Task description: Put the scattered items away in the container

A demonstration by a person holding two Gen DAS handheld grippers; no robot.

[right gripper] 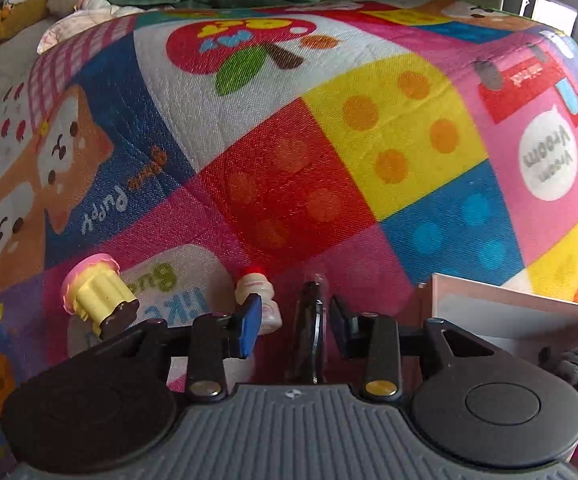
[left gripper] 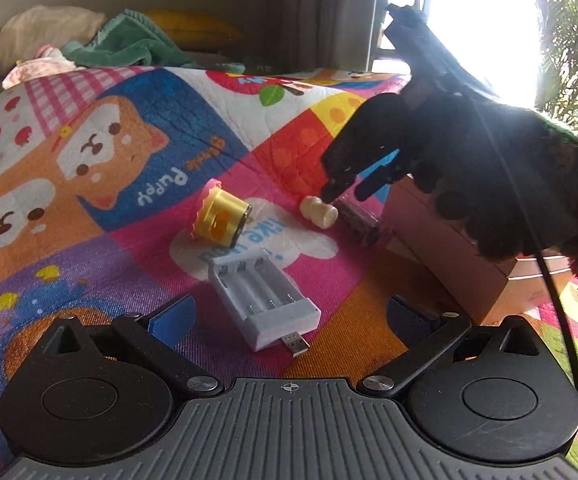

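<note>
On the colourful play mat lie a white battery charger [left gripper: 265,300] with a USB plug, a yellow toy cupcake [left gripper: 219,218] on its side, a small cream toy bottle [left gripper: 319,211] and a dark wrapped packet [left gripper: 359,220]. My left gripper [left gripper: 289,316] is open, just in front of the charger. My right gripper [left gripper: 347,190] hovers above the bottle and packet. In the right wrist view it [right gripper: 295,322] is open astride the dark packet [right gripper: 309,320], with the bottle [right gripper: 259,294] beside its left finger and the cupcake [right gripper: 97,298] further left. The pink cardboard box [left gripper: 461,256] stands at the right.
The box's near wall [right gripper: 521,312] is just right of my right gripper. A sofa with a green blanket [left gripper: 137,44], cushions and clothes lies beyond the mat's far edge. A bright window and a plant [left gripper: 569,52] are at the far right.
</note>
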